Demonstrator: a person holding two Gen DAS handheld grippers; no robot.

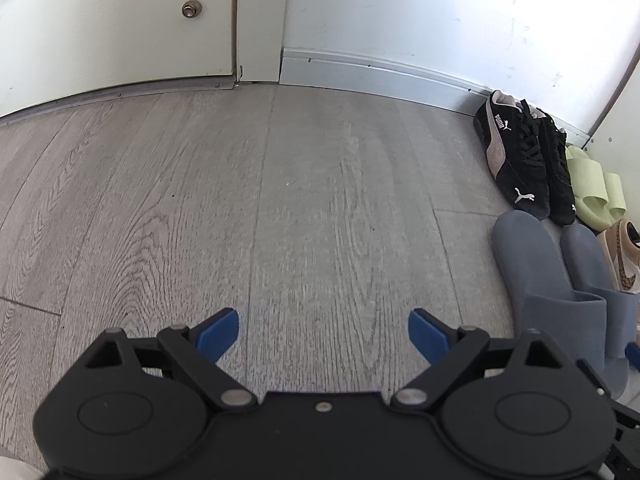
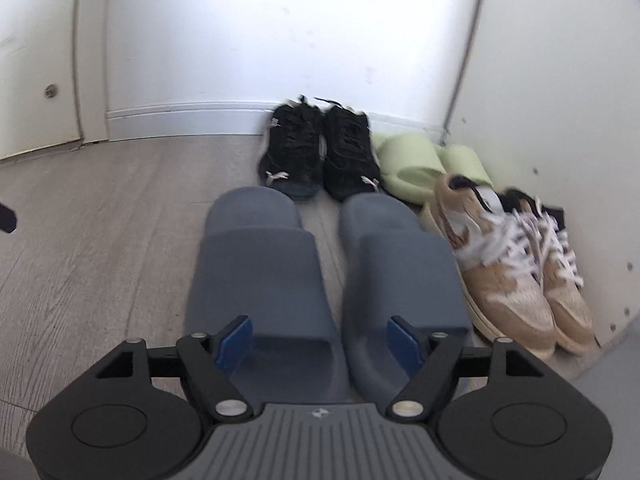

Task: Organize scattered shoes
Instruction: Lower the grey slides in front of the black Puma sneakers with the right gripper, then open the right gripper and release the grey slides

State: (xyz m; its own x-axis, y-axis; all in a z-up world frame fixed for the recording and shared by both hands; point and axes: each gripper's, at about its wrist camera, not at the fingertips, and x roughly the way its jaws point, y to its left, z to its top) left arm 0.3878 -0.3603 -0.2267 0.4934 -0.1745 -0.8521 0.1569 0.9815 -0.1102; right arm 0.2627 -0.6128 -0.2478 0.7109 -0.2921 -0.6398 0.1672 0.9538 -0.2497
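Note:
Several pairs of shoes stand in the corner. Two grey-blue slides [image 2: 264, 276] lie side by side in front of my right gripper [image 2: 320, 344], which is open and empty just above their heel ends. Behind them stand black Puma sneakers [image 2: 320, 152], pale green slides [image 2: 416, 160] and tan sneakers with white laces [image 2: 520, 264]. My left gripper [image 1: 323, 336] is open and empty over bare floor; the grey-blue slides [image 1: 532, 264], black sneakers [image 1: 516, 160], green slides [image 1: 592, 188] and a tan sneaker [image 1: 624, 256] lie at its right.
A white wall with a baseboard [image 1: 380, 72] runs behind the shoes. A door [image 1: 120, 28] with a round stopper stands at the left. A white side panel [image 2: 560, 100] closes the corner at the right. Grey wood floor [image 1: 240, 200] stretches left of the shoes.

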